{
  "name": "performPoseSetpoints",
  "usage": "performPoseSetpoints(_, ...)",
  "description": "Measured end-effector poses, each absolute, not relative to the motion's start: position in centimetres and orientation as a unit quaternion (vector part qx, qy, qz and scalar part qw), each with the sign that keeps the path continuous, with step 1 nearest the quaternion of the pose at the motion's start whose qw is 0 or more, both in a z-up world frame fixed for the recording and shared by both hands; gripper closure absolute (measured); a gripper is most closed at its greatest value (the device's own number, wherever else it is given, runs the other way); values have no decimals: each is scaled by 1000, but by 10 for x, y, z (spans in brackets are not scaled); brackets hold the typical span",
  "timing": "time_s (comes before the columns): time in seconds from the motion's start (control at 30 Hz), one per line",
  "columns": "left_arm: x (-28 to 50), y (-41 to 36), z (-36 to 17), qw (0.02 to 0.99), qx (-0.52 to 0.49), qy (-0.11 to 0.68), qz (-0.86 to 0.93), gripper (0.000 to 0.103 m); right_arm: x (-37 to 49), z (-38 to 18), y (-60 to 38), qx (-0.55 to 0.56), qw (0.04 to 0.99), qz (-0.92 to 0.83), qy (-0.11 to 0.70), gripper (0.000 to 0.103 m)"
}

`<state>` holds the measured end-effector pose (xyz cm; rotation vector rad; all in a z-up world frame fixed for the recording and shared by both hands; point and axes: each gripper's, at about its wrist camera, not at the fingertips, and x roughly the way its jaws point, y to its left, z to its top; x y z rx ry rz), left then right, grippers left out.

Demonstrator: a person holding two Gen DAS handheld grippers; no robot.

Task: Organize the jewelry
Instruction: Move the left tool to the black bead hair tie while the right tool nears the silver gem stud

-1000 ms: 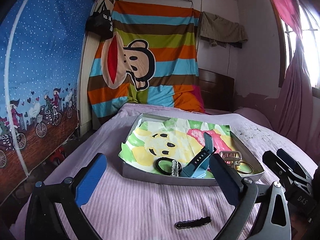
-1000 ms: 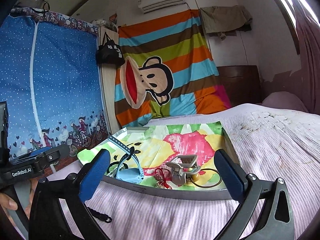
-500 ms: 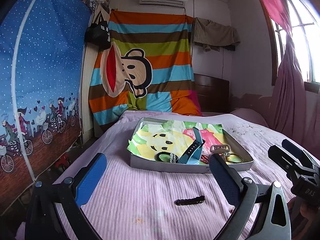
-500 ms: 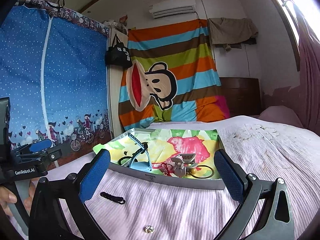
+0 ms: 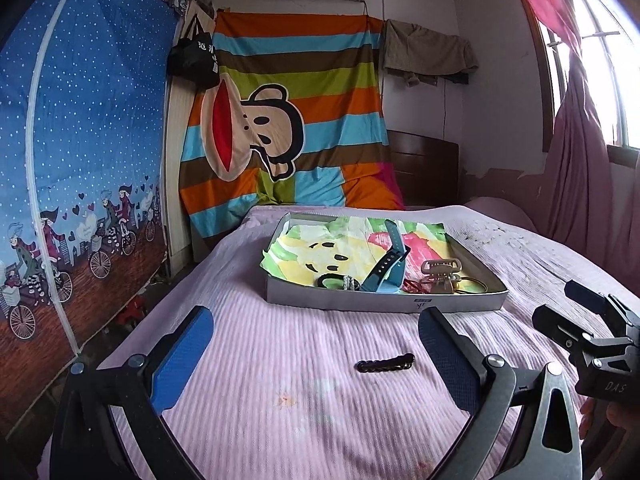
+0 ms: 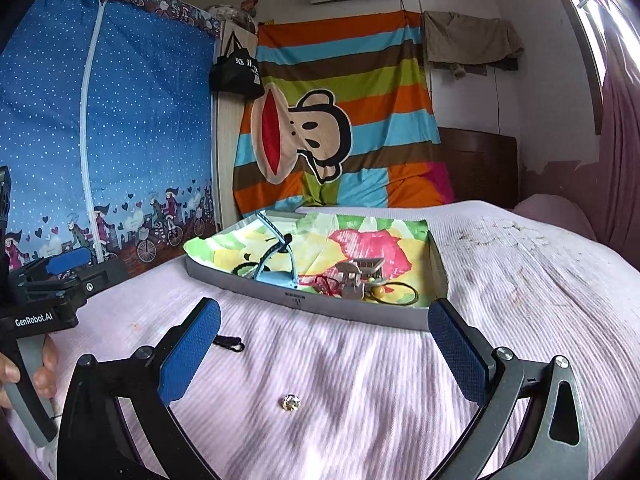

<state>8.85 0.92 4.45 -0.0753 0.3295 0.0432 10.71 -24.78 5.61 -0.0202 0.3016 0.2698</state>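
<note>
Both grippers held low over the pink bedspread, jaws spread wide and empty.

The left gripper points at the grey tray, well ahead of its fingertips; a black hair clip lies between its fingers, nearer the right one. The right gripper has a small clear gem on the bedspread between its fingers. The tray's contents crowd its near wall: a blue watch, a beige claw clip, and smaller pieces too tangled to identify. The person's hands are cut off at the frame edges.
</note>
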Motion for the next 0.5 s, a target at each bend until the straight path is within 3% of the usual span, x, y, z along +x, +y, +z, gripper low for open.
performPoseSetpoints(0.5, 132, 6, 18, 959, -35, 281, -19, 0, 138, 16, -246, -16, 955, 136, 265, 1)
